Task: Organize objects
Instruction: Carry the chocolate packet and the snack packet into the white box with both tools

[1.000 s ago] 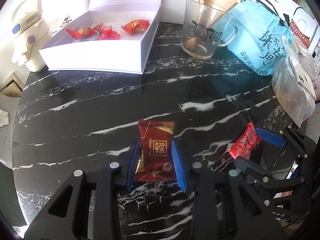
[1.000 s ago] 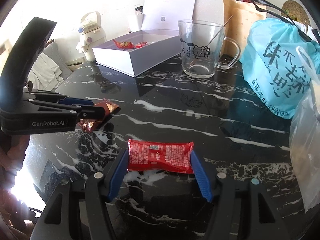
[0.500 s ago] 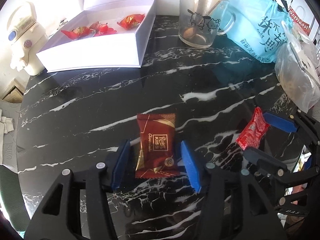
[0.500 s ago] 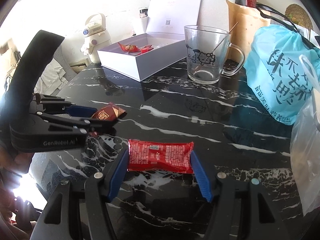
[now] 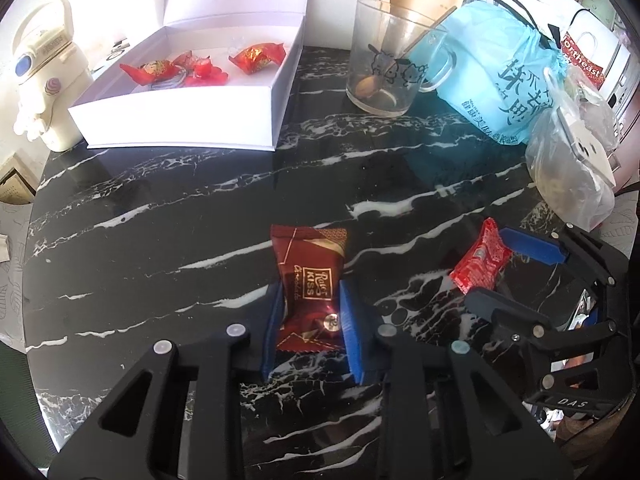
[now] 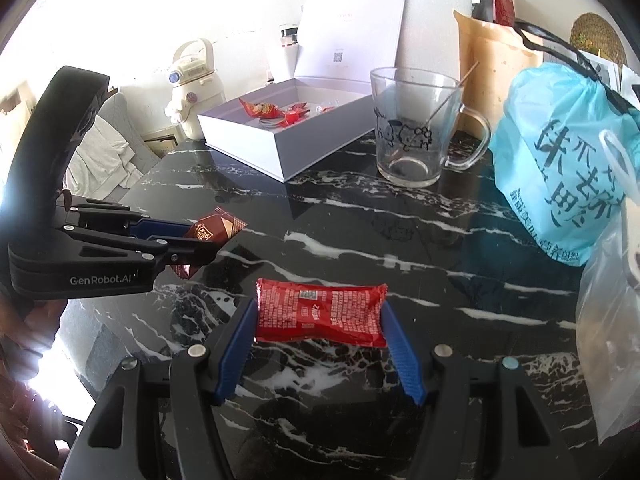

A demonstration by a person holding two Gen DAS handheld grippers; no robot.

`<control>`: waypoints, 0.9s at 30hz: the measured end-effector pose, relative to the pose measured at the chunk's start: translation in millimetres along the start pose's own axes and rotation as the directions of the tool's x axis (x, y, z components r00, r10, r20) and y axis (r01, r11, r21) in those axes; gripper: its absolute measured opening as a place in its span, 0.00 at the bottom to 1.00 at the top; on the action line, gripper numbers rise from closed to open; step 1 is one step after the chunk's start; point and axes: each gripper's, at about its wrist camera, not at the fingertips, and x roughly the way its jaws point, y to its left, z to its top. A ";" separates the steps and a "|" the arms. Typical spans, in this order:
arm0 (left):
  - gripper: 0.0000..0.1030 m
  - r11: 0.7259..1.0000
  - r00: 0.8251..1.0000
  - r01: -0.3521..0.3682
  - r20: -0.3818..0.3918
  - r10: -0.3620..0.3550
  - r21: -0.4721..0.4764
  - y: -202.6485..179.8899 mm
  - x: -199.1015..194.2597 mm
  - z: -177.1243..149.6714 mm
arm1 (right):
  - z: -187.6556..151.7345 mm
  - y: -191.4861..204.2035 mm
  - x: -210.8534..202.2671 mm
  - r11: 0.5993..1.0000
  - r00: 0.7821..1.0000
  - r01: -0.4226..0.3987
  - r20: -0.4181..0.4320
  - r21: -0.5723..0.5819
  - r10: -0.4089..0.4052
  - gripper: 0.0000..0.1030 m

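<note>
Chocolate (image 5: 310, 286): dark-red packet lying on the black marble table (image 5: 160, 216) toward its near edge, between the blue pads of the left gripper (image 5: 311, 320). Jaws closing; pads touch both sides of the packet. Red packet (image 6: 320, 312): flat on the table near the same edge, gripped end to end by the right gripper (image 6: 320, 326). White box (image 5: 192, 96): open at the far left corner, red sweets (image 5: 256, 56) inside. Glass mug (image 5: 384, 68) just beside it, blue bag (image 5: 508, 80) at the far right.
</note>
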 end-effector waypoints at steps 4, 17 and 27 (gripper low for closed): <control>0.25 1.000 1.000 -0.007 0.013 0.007 -0.006 4.7 -10.6 3.1 | 9.8 4.5 -4.5 1.000 1.000 -0.002 0.018 -0.013 0.002 0.62; 0.25 0.994 0.995 -0.066 0.070 0.072 -0.086 35.7 -48.3 10.1 | 47.9 34.2 -5.8 0.991 0.995 -0.080 0.056 -0.109 0.086 0.62; 0.25 0.976 0.985 -0.133 0.088 0.150 -0.175 69.5 -72.7 8.0 | 71.9 61.9 3.5 0.973 0.984 -0.150 0.064 -0.173 0.163 0.62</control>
